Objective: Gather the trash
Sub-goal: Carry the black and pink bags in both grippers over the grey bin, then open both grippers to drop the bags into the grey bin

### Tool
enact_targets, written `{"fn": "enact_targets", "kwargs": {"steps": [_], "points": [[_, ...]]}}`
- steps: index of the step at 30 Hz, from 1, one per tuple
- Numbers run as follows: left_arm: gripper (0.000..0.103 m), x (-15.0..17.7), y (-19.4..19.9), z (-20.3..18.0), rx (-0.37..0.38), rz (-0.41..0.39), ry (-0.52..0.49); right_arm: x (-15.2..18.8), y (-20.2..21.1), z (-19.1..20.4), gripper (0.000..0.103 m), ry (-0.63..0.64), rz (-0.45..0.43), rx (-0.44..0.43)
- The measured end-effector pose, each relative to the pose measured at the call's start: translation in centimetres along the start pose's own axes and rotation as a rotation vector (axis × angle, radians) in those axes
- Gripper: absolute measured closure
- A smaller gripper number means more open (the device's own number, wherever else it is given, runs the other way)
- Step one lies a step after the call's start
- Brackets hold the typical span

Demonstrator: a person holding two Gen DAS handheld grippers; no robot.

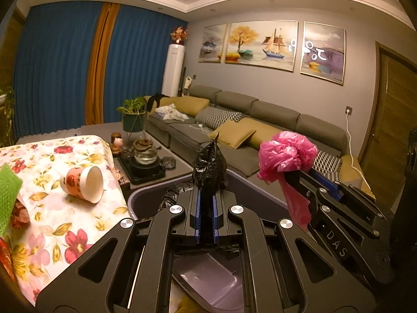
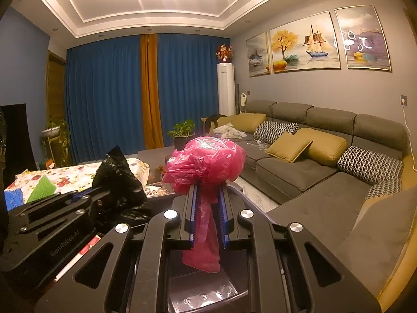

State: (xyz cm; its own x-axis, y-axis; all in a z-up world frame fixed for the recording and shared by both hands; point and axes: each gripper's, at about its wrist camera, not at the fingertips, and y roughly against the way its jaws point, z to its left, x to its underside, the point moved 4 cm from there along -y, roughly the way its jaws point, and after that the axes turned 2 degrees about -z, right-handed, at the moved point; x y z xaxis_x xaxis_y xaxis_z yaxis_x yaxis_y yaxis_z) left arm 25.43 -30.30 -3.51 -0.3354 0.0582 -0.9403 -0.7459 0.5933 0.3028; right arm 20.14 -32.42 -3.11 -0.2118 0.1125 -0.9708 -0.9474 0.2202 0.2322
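Note:
My left gripper (image 1: 206, 194) is shut on a crumpled black plastic bag (image 1: 210, 167), held over a grey-purple trash bin (image 1: 146, 195) with a black liner. My right gripper (image 2: 207, 190) is shut on a crumpled pink plastic bag (image 2: 206, 160); its tail hangs down between the fingers. In the left wrist view the right gripper (image 1: 303, 176) and the pink bag (image 1: 285, 154) are to the right of the bin. In the right wrist view the left gripper (image 2: 91, 191) and the black bag (image 2: 117, 180) are at the left. A paper cup (image 1: 83, 184) lies on its side on the floral tablecloth (image 1: 65, 224).
A green scrubbing pad (image 1: 7, 195) lies at the table's left edge. A tea tray with a glass kettle (image 1: 146, 154) stands beyond the table. A grey sectional sofa (image 2: 312, 167) with cushions runs along the right. A potted plant (image 1: 134, 114) stands by the blue curtains.

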Motion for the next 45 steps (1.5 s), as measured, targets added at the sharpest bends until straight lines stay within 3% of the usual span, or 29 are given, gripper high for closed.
{"fn": "enact_targets", "kwargs": {"steps": [8, 11, 14, 15, 16, 25, 27, 33, 45], "points": [[0.097, 0.5, -1.0, 0.1, -0.006, 0.021, -0.003, 0.3, -0.2, -0.4, 0.085, -0.014, 0.000, 0.001], [0.092, 0.7, -1.4, 0.3, -0.009, 0.033, 0.000, 0.1, -0.3, -0.4, 0.079, -0.015, 0.000, 0.002], [0.067, 0.8, -1.7, 0.6, -0.003, 0.043, 0.011, 0.0, -0.3, -0.5, 0.071, -0.022, -0.001, 0.005], [0.052, 0.9, -1.7, 0.7, 0.005, 0.044, 0.016, -0.1, -0.3, -0.5, 0.068, -0.025, -0.002, 0.005], [0.045, 0.9, -1.6, 0.9, 0.002, 0.041, 0.019, -0.1, -0.3, -0.6, 0.066, -0.028, -0.002, 0.006], [0.019, 0.9, 0.4, 3.2, -0.087, 0.024, 0.059, -0.2, 1.1, -0.1, 0.047, -0.028, -0.023, 0.011], [0.016, 0.9, 1.2, 3.5, -0.118, 0.015, 0.050, -0.2, 1.7, 0.0, 0.038, -0.029, -0.034, 0.007], [0.013, 1.6, 4.2, 4.8, -0.200, 0.005, 0.037, -0.1, 2.9, 0.7, 0.027, -0.043, -0.047, -0.001], [0.013, 4.0, 10.9, 8.8, -0.358, 0.013, 0.068, 1.5, 4.1, 4.5, 0.026, -0.050, -0.010, -0.065]]}}
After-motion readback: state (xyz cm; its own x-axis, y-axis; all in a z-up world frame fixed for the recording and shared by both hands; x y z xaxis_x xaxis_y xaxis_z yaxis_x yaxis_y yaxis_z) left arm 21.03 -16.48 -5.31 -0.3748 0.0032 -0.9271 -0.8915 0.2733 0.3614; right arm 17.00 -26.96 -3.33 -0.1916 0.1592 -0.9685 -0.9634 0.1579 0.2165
